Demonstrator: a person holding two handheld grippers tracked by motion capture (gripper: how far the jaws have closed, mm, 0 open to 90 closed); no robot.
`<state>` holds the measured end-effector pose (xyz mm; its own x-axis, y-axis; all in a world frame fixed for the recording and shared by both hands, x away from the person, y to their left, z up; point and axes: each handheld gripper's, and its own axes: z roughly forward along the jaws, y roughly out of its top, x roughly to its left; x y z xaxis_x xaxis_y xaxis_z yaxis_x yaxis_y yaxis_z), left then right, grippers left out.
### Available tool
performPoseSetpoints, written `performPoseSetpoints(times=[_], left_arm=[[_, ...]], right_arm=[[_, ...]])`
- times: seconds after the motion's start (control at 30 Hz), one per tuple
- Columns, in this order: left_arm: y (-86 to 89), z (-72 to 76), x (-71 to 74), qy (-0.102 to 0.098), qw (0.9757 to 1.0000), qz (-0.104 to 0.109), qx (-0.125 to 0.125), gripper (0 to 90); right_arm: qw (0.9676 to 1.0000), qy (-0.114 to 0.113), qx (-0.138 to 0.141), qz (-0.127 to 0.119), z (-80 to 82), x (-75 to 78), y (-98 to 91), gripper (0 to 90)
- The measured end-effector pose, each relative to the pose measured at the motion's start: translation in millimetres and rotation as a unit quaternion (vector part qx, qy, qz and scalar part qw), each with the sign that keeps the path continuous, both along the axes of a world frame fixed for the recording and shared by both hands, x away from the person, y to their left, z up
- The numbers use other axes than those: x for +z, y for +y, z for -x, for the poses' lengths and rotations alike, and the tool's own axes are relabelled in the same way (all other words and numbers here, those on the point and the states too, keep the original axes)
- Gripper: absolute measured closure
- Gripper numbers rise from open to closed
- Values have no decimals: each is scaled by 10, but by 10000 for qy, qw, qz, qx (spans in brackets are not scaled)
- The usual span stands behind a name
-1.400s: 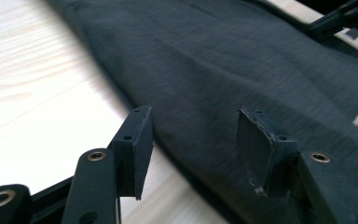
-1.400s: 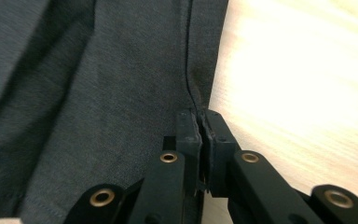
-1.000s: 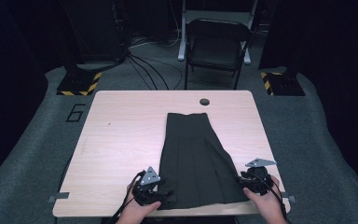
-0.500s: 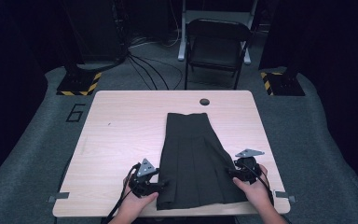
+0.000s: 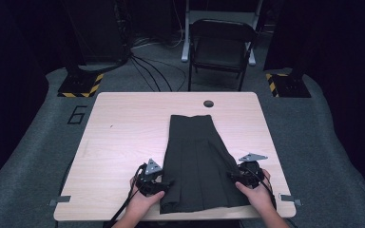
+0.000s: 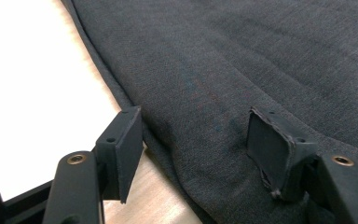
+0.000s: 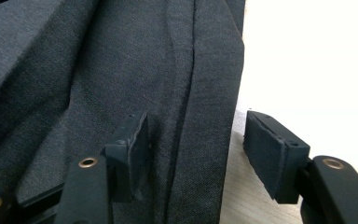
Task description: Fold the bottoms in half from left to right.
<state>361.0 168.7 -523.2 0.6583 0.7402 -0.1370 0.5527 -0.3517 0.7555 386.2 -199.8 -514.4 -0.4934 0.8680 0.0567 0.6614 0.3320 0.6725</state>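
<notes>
A dark pleated skirt (image 5: 197, 156) lies flat on the wooden table (image 5: 123, 142), waistband far and hem near. My left gripper (image 5: 165, 183) is at the skirt's left edge by the hem. In the left gripper view the skirt (image 6: 242, 56) runs between the left gripper's (image 6: 198, 140) jaws, one over bare wood and one over cloth, pads apart. My right gripper (image 5: 231, 176) is at the right edge. Its own view shows the right gripper (image 7: 200, 149) straddling the skirt's (image 7: 98, 60) folded edge without pressing it. Both pairs of jaws have just been opening.
A round hole (image 5: 208, 103) sits in the table's far edge, just beyond the waistband. A dark folding chair (image 5: 221, 42) stands behind the table, with cables on the grey floor. Bare wood stretches to the left of the skirt.
Both hands slid a little farther up the table. The right gripper moved inward to the skirt's right edge. Both grippers' jaws stand wider.
</notes>
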Motion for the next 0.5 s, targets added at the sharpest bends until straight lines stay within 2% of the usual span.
performPoseSetpoints(times=[0.1,0.13,0.2,0.33,0.37,0.4,0.43,0.47,0.5], left_arm=[[11,-11,-24,41,9999,90,-19,390],[10,-12,-29,12,9999,104,-34,396],[4,-6,-28,1,10000,81,-51,410],[-4,5,-34,-23,9999,95,-111,491],[-4,4,-40,-41,9999,128,-103,513],[-3,5,-43,-28,9998,163,-68,513],[-3,3,-47,-18,9998,203,-46,540],[-6,0,-51,-6,9997,250,-40,598],[-10,0,-51,-11,9996,279,-16,598]], right_arm=[[9999,20,-73,-68,16,-2,17,415],[10000,-62,59,-9,11,-6,13,442],[9999,-46,92,-14,17,-2,25,473],[9999,-12,89,-81,28,5,51,533],[9999,7,138,-102,34,4,54,595],[9999,7,138,-102,34,4,54,595],[9998,-28,184,-120,30,2,58,628],[9996,69,198,-186,41,8,73,698],[9996,69,198,-186,41,8,73,698]])
